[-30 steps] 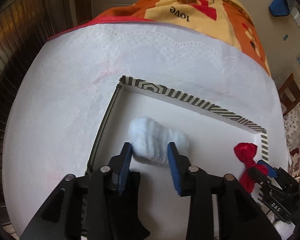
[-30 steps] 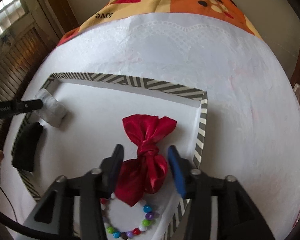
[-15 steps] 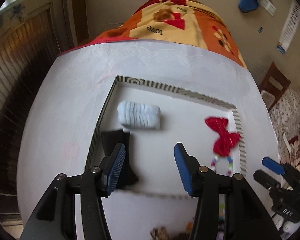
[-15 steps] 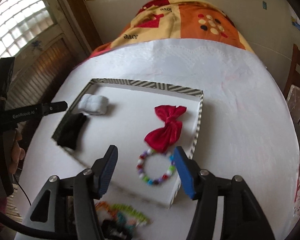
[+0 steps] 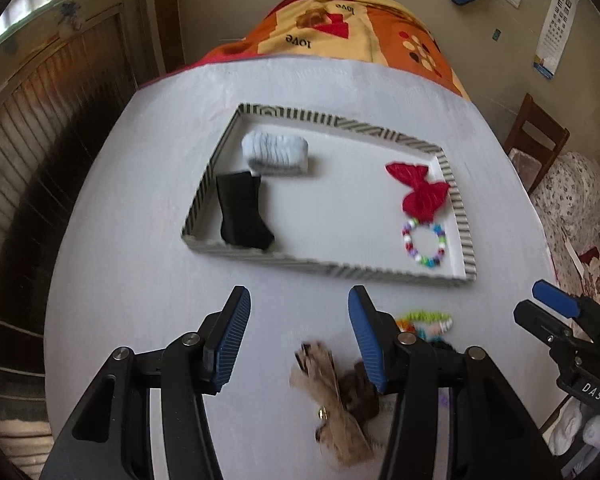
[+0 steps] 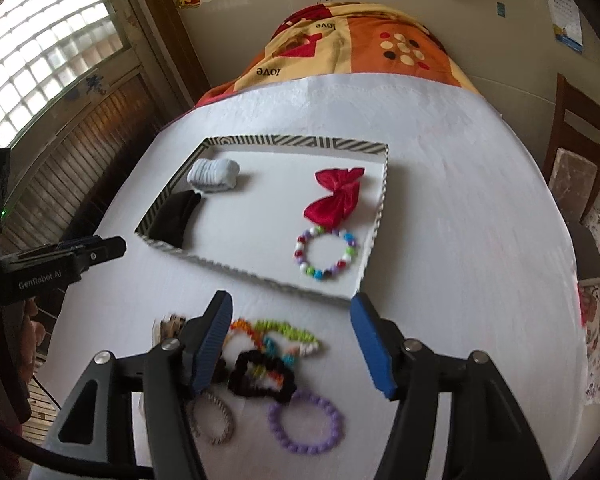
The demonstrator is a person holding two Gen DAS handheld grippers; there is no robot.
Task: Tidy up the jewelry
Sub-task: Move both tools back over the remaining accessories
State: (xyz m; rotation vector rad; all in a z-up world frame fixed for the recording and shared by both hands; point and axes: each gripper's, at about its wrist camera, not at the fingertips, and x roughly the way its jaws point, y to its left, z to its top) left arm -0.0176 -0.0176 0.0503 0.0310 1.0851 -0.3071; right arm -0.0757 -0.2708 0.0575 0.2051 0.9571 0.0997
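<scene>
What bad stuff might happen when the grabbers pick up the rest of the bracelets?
1. The black scrunchie lies tangled over the colourful bracelets, so the right gripper may lift several at once.
2. The purple bracelet and grey hair tie lie flat and thin; the open jaws may slip off them.
3. The tray already holds the red bow touching the bead bracelet; a new piece dropped there could pile up.

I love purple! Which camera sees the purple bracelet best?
The right wrist view: the purple bracelet lies whole on the table between the open right tongs. The left wrist view shows only a purple sliver behind its tongs.
</scene>
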